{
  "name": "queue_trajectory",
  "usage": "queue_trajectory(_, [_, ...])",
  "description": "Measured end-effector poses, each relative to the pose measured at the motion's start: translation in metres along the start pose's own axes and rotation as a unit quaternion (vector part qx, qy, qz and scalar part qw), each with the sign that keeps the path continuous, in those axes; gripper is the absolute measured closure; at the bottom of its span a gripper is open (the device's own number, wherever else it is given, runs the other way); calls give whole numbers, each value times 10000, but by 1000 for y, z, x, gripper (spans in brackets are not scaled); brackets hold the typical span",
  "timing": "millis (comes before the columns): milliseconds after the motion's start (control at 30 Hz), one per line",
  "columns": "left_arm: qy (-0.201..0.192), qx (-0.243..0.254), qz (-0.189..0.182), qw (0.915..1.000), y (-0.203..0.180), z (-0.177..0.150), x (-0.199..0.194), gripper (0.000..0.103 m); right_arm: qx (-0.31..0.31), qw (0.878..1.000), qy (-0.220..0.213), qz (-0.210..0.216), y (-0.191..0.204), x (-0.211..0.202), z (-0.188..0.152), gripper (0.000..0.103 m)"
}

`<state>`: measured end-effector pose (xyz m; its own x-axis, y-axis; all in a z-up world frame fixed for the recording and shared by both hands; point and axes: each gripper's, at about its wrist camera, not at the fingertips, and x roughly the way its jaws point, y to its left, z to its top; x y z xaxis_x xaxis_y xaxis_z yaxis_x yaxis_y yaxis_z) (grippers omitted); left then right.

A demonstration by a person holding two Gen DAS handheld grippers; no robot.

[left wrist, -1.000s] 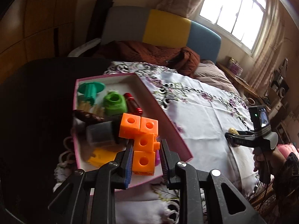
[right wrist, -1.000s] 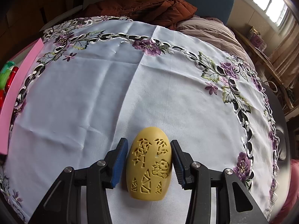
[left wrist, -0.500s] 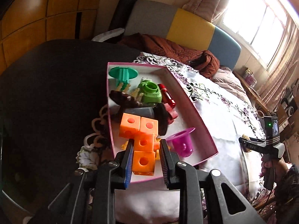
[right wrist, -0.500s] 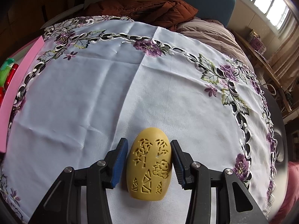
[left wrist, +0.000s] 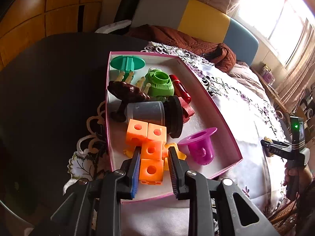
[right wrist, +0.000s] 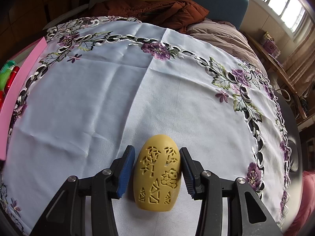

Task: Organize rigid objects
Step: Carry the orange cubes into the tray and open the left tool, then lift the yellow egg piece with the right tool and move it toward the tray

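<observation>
Orange blocks (left wrist: 151, 158) in left gripper (left wrist: 153, 164)

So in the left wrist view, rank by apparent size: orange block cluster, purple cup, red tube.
1. orange block cluster, though nearest the camera
2. purple cup
3. red tube, partly hidden

One pink box (left wrist: 220, 118) holds the toys. Inside it: one orange block piece (left wrist: 150, 149) made of four joined cubes, one purple cup (left wrist: 200, 147), one grey cylinder (left wrist: 145, 113) with a black disc end, one green round toy (left wrist: 160, 84), one teal spool (left wrist: 127, 64), one red tube (left wrist: 180, 87), one dark brown mushroom shape (left wrist: 127, 93) — and four pale pegs, as far as can be counted. Lower centre of the right wrist view: one yellow carved egg (right wrist: 157, 175). Two grippers in all.
</observation>
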<state>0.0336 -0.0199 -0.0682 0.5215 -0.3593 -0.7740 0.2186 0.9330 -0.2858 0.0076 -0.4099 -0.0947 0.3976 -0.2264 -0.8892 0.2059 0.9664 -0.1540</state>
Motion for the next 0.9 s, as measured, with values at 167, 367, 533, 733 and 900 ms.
queue_trajectory(167, [-56, -52, 112, 9999, 4, -3, -10, 73, 3, 10000, 3, 2, 0, 0, 0, 56])
queue_trajectory(367, [-217, 141, 180, 9995, -1, -8, -25, 73, 1, 10000, 2, -1, 0, 0, 0, 56])
queue_trajectory(533, [-160, 304, 313, 9989, -7, -10, -21, 78, -8, 10000, 0, -7, 0, 0, 0, 56])
queue_trajectory(733, [-124, 169, 349, 9992, -5, -1, -4, 80, -28, 10000, -3, -39, 0, -1, 0, 56])
queue_trajectory(900, [-93, 190, 454, 9987, -5, 0, 4, 79, -40, 10000, -4, -54, 0, -1, 0, 56])
